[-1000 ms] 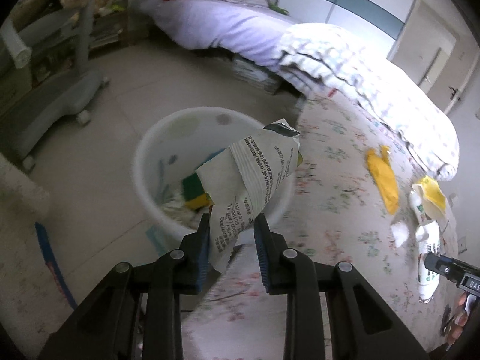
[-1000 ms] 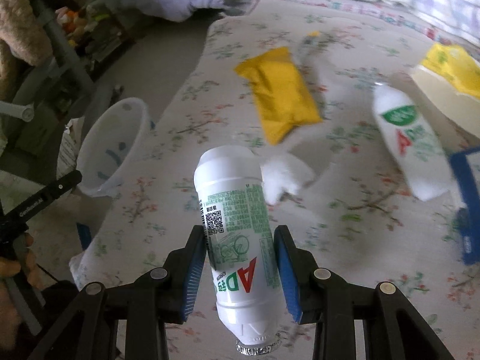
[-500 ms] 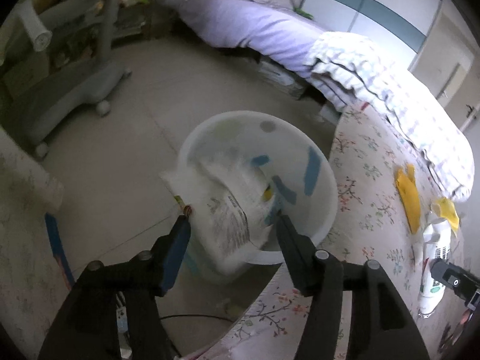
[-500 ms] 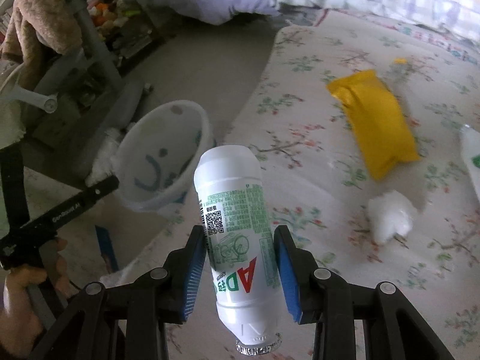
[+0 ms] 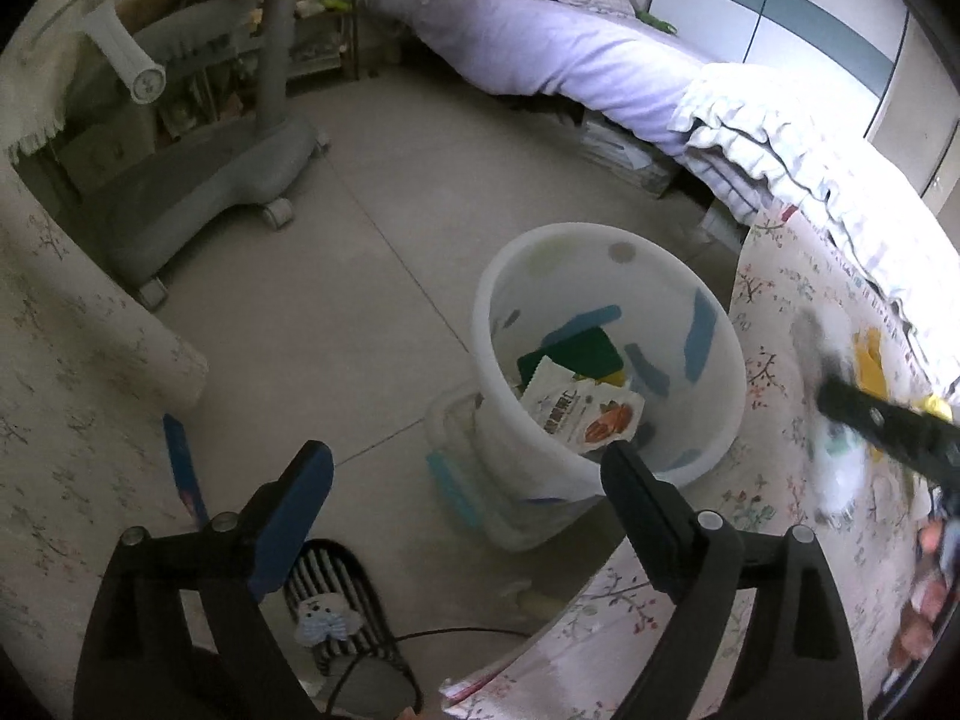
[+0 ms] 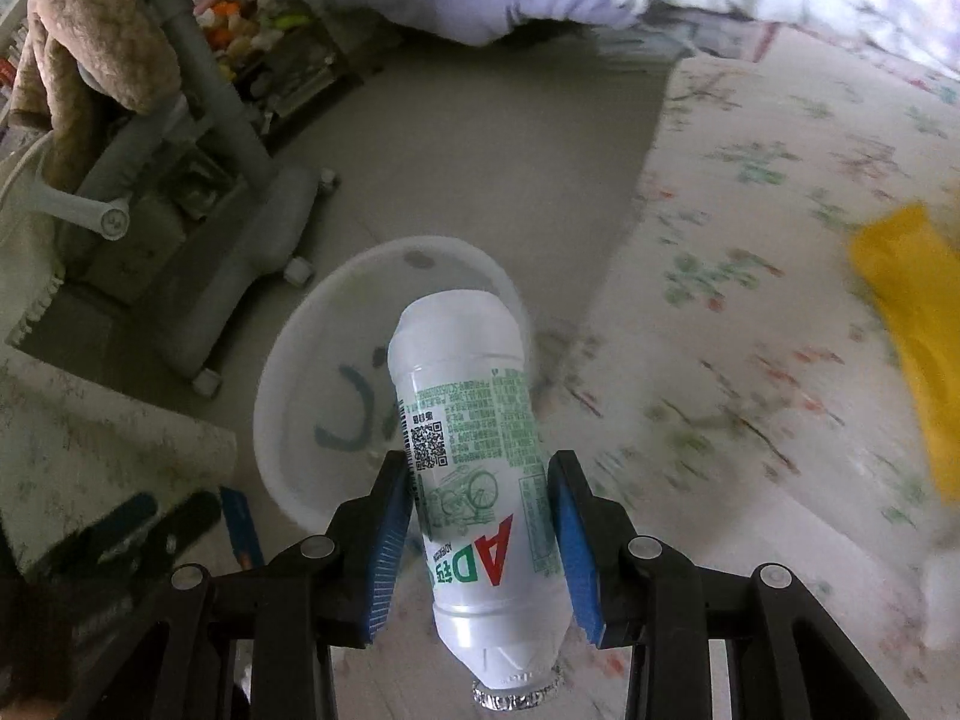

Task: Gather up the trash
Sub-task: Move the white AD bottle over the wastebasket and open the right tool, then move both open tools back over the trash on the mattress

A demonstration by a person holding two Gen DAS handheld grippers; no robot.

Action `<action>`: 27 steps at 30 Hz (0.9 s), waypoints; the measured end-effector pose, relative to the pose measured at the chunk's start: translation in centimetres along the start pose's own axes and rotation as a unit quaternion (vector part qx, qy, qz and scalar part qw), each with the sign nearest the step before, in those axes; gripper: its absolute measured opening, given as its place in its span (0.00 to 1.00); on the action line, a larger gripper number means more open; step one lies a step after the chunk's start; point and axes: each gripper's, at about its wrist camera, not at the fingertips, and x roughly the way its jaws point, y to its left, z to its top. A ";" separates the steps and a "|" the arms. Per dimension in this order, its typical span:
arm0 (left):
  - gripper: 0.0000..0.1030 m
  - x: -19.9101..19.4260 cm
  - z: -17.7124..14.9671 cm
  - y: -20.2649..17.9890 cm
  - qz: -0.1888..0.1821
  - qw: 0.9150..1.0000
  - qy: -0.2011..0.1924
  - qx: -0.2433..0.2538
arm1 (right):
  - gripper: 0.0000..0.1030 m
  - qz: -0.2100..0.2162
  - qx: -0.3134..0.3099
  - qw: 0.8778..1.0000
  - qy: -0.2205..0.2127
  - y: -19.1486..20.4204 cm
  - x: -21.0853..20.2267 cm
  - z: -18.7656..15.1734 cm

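A white plastic bin [image 5: 714, 354] stands on the floor beside the floral-covered table [image 5: 774, 516]. Inside lie a white snack wrapper [image 5: 579, 411] and a green flat piece [image 5: 576, 351]. My left gripper [image 5: 468, 468] is wide open and empty, just in front of the bin. My right gripper [image 6: 483, 492] is shut on a white AD bottle [image 6: 474, 450] with green print, held over the table edge; the bin [image 6: 282, 408] shows behind the bottle. A yellow bag [image 6: 918, 312] lies on the table at right.
A grey wheeled stand [image 5: 198, 180] is on the floor at left. A bed with purple bedding [image 5: 540, 42] lies at the back. A blue-lidded clear box [image 5: 462, 480] sits against the bin. A striped slipper [image 5: 330, 606] and a cable lie near me.
My left gripper opened and the printed wrapper dropped into the bin. My right gripper carried the bottle left, from over the table toward the bin.
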 end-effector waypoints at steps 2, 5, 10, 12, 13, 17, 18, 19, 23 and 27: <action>0.90 -0.3 0.0 0.2 0.003 1.000 -0.003 0.006 | 0.40 -0.004 -0.005 1.000 0.002 0.5 0.9 0.4; 0.90 -0.6 0.0 0.0 0.008 1.000 -0.006 0.014 | 0.40 -0.010 -0.009 1.000 0.007 1.1 2.3 1.0; 0.90 -0.8 0.1 0.2 0.008 1.000 -0.007 0.012 | 0.41 -0.007 -0.009 1.000 0.010 1.6 3.6 1.4; 0.90 -0.9 0.2 0.3 0.008 1.000 -0.007 0.010 | 0.44 -0.001 -0.008 1.000 0.005 1.6 3.5 1.4; 0.90 -0.9 0.2 0.3 0.009 1.000 -0.008 0.010 | 0.48 0.007 -0.007 1.000 0.002 1.6 3.4 1.4; 0.90 -0.9 0.3 0.2 0.010 1.000 -0.007 0.010 | 0.82 0.003 -0.009 1.000 -0.025 1.8 1.8 1.4; 0.90 -0.9 0.3 0.0 0.008 1.000 -0.007 0.010 | 0.82 0.000 -0.013 1.000 -0.026 1.9 1.5 1.3; 0.90 -0.9 0.3 0.0 0.007 1.000 -0.006 0.011 | 0.82 -0.007 -0.017 0.999 -0.027 1.8 1.0 1.3; 0.90 -1.3 0.0 -1.1 0.002 1.000 -0.006 0.017 | 0.90 -0.034 -0.027 0.998 -0.035 1.0 -1.3 0.7; 0.98 -2.0 -0.3 -2.7 -0.007 0.999 -0.011 0.029 | 0.97 -0.063 -0.029 0.996 -0.049 -0.6 -4.2 -0.5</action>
